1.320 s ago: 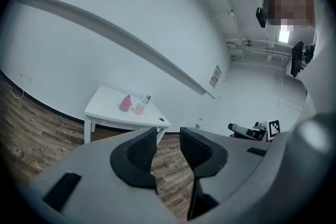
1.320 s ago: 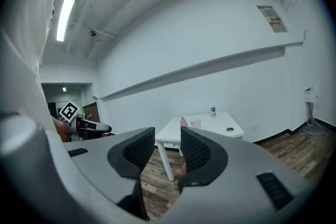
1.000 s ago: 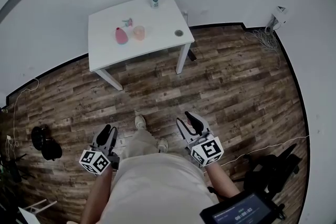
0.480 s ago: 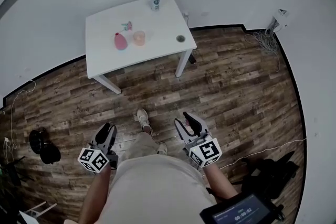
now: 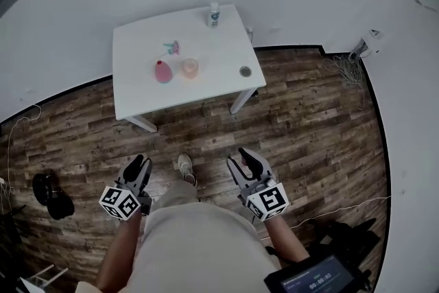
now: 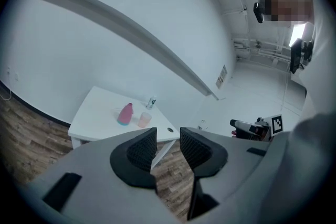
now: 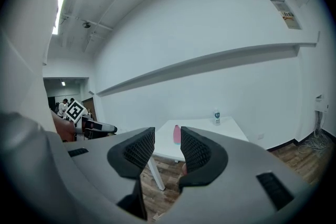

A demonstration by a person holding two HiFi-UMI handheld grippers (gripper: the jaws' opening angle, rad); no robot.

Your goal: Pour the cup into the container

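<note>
To the left of the worktop, and nearer to the person than it, a black thing lies on the wooden floor; I cannot tell what it is. The left tool is held over the floor in front of the worktop's near edge, well apart from it. In the left gripper view its 2 jaws are drawn together with only a thin slit, and nothing is between them.

On the worktop, near its middle, the pink container stands upright. Behind it, toward the wall, lies a small teal and pink thing. The cup, pale orange and half clear, stands upright just beside the pink container, on its right, and they do not seem to touch. A bottle with a green label stands at the worktop's far right corner. A round dark thing lies near its right edge.

1 shoe of the person shows on the floor between the 2 tools. The right tool is also held in front of the worktop, well apart from it. Its jaws are closed to a narrow slit and carry nothing.

Right of the worktop, by the wall, are loose cables. A black device with a screen is at the person's right side.
</note>
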